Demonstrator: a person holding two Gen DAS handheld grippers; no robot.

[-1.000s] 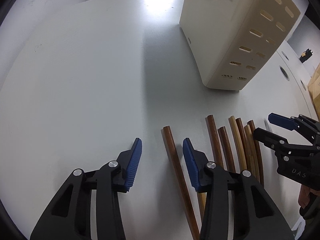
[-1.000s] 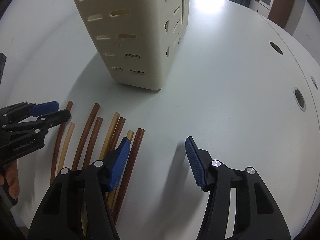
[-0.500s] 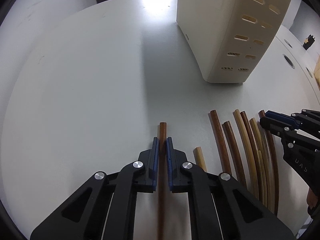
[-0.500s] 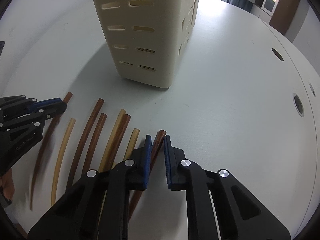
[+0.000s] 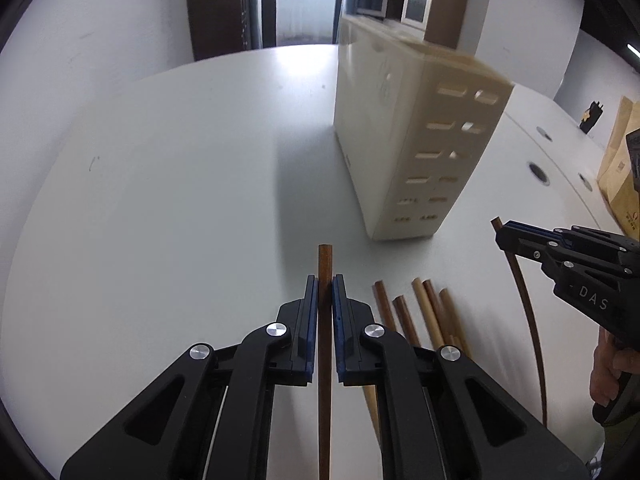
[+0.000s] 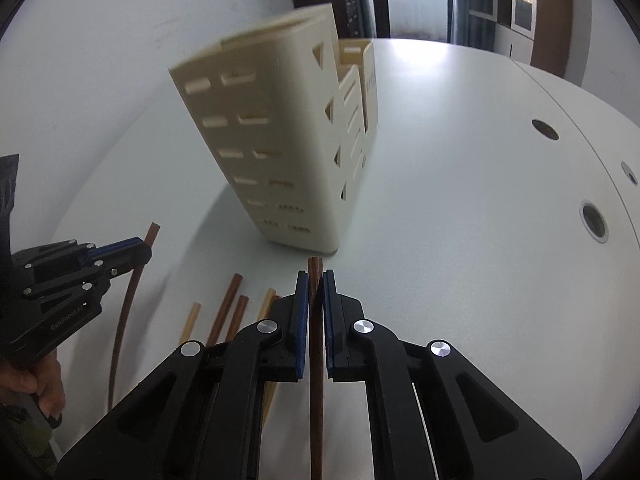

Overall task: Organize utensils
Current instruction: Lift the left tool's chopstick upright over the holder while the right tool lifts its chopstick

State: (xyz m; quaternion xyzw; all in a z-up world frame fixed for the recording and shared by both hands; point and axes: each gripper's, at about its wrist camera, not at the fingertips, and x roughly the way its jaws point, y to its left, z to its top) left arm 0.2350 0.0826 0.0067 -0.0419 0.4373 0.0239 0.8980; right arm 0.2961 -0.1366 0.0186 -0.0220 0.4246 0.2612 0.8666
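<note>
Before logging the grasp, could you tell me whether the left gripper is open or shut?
Shut: the left gripper has its blue pads pressed against a dark brown chopstick running between them.

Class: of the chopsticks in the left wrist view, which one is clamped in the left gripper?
The dark brown chopstick running straight up between the shut left gripper. The other chopsticks lie on the table to its right, ungripped.
</note>
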